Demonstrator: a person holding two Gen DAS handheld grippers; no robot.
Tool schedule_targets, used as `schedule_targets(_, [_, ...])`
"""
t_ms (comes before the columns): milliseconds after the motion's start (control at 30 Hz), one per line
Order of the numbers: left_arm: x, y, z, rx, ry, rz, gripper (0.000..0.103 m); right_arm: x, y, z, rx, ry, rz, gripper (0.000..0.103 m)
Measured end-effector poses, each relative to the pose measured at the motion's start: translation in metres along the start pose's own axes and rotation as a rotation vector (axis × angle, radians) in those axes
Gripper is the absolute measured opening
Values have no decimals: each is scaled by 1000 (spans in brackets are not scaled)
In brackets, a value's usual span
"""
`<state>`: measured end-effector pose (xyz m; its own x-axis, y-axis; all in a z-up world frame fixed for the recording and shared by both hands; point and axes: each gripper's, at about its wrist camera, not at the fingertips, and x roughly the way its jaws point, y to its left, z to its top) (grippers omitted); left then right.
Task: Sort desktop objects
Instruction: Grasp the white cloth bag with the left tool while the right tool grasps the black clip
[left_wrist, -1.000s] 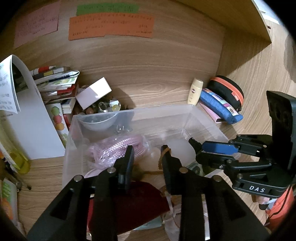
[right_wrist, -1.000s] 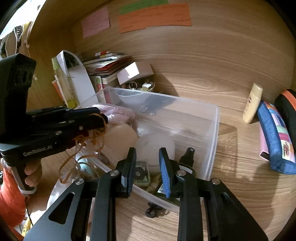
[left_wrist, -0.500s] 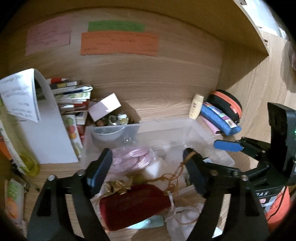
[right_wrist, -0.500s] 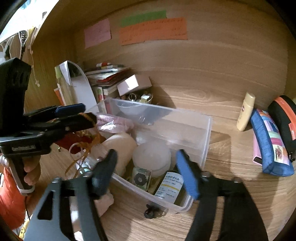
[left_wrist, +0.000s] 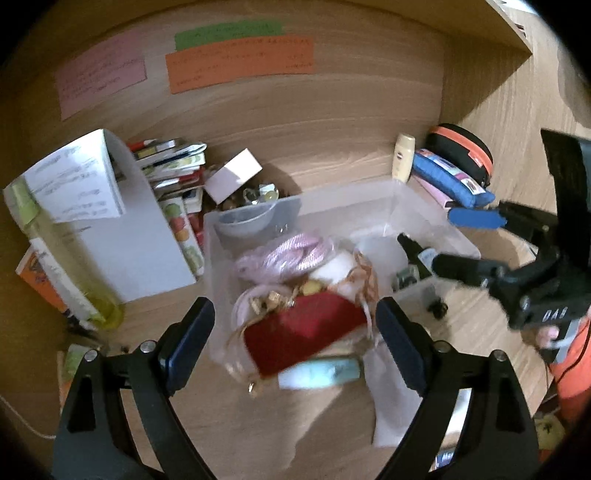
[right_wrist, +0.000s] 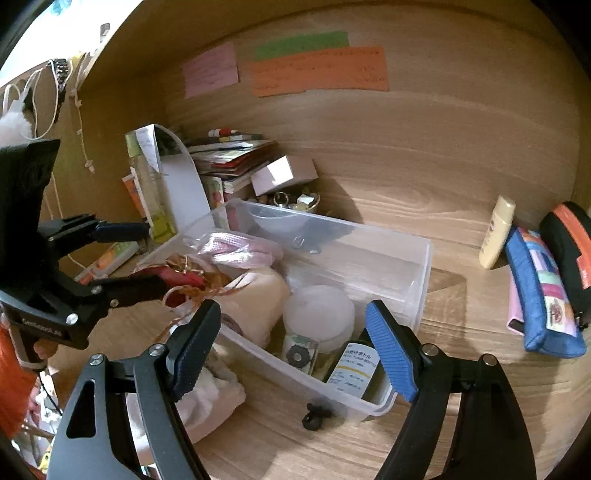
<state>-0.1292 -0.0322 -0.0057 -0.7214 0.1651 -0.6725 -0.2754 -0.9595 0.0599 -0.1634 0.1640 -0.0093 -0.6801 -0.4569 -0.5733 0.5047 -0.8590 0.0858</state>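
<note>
Red pouch (left_wrist: 295, 339) blurred; bin (left_wrist: 424, 206) contents partly hidden.

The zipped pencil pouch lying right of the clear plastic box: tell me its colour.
Blue pencil pouch with a multicoloured patchwork panel; clearest in the right wrist view.

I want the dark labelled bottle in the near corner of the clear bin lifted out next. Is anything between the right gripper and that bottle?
Only the clear bin: its near wall and rim stand in front of the dark bottle. From above nothing visible covers it. The right gripper, jaws opening and empty, hangs over that corner.
</note>
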Motion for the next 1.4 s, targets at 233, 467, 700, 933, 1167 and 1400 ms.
schedule_targets(233, [-29, 4, -19, -34, -45, 51, 97, -33, 11, -5, -21, -27, -30, 87])
schedule_targets(467, [-46, 2, -43, -69, -81, 94, 100, -58, 20, -26, -6, -25, -58, 91])
schedule_targets(700, [-38, -11, -61, -143, 2, -22, 100, -69, 28, -49, -32, -10, -111, 92])
schedule_targets(933, [-20, -46, -54, -153, 26, -60, 101, -63, 8, -65, 12, 41, -153, 92])
schedule_targets(1167, [21, -73, -57, -106, 126, -63, 101, -38, -7, -77, 31, 132, -153, 92])
schedule_targets(1400, [50, -76, -52, -112, 199, -120, 101, -12, -6, -74, 39, 195, -105, 83])
